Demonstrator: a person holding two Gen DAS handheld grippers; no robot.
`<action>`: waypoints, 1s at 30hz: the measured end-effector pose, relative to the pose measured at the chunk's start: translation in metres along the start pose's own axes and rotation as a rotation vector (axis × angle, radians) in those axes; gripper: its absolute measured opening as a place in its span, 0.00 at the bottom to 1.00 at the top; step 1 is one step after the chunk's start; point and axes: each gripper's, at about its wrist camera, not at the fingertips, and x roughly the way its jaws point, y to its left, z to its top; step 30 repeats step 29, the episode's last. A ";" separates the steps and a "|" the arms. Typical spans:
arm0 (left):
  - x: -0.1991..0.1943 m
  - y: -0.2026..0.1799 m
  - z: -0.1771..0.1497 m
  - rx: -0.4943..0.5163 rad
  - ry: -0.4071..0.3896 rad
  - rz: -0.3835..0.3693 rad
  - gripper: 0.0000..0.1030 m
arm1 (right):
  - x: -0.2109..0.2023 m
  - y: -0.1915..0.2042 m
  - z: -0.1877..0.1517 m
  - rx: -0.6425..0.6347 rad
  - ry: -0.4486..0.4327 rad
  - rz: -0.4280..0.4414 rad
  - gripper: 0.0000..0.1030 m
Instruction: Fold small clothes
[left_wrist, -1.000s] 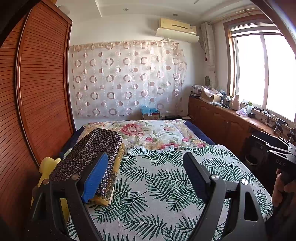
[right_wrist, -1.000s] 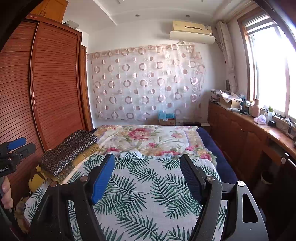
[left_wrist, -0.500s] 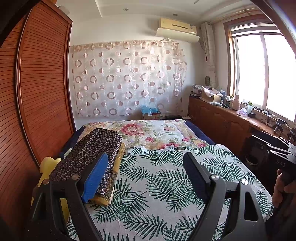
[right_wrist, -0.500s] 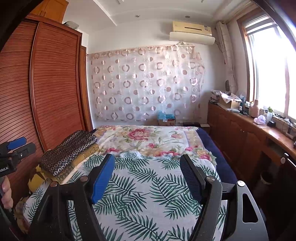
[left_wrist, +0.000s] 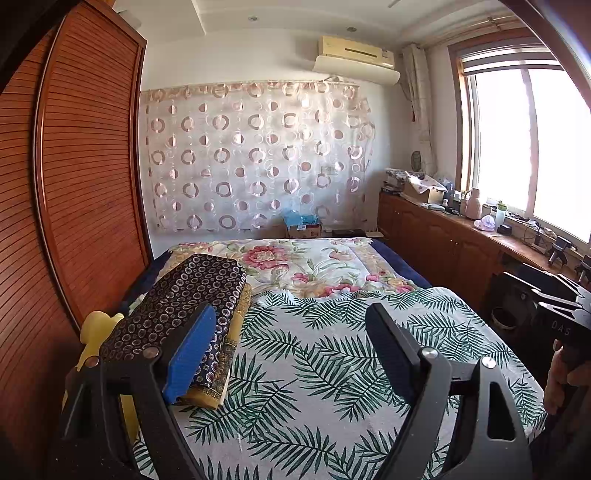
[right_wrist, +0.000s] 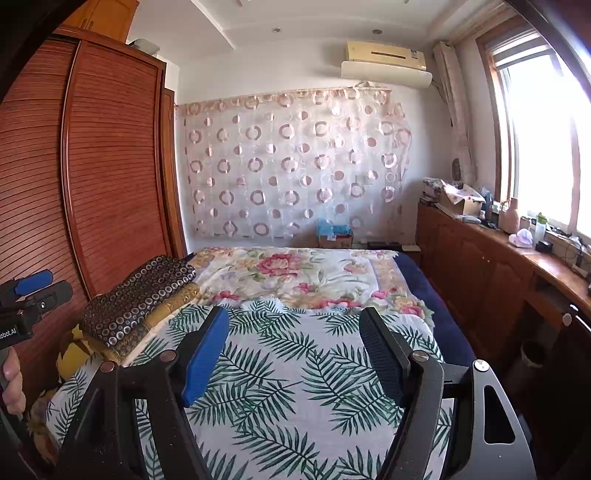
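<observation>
A folded dark garment with a ring pattern lies on top of a folded yellow-gold one, stacked at the left side of the bed; the stack also shows in the right wrist view. My left gripper is open and empty, held above the palm-leaf sheet, its blue pad in front of the stack. My right gripper is open and empty above the same sheet. The left gripper's body shows at the left edge of the right wrist view.
A floral quilt covers the far half of the bed. A slatted wooden wardrobe runs along the left. A wooden cabinet counter with clutter runs under the window on the right. A yellow pillow lies beside the stack.
</observation>
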 end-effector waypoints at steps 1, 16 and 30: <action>0.000 0.000 0.000 0.001 -0.001 -0.001 0.81 | 0.000 0.000 0.000 0.000 0.000 0.000 0.73; -0.001 0.003 -0.001 -0.001 -0.003 0.003 0.81 | 0.000 -0.003 0.000 -0.002 -0.005 0.002 0.73; 0.000 0.004 -0.001 -0.003 -0.003 0.002 0.81 | 0.000 -0.004 0.000 -0.005 -0.010 0.005 0.73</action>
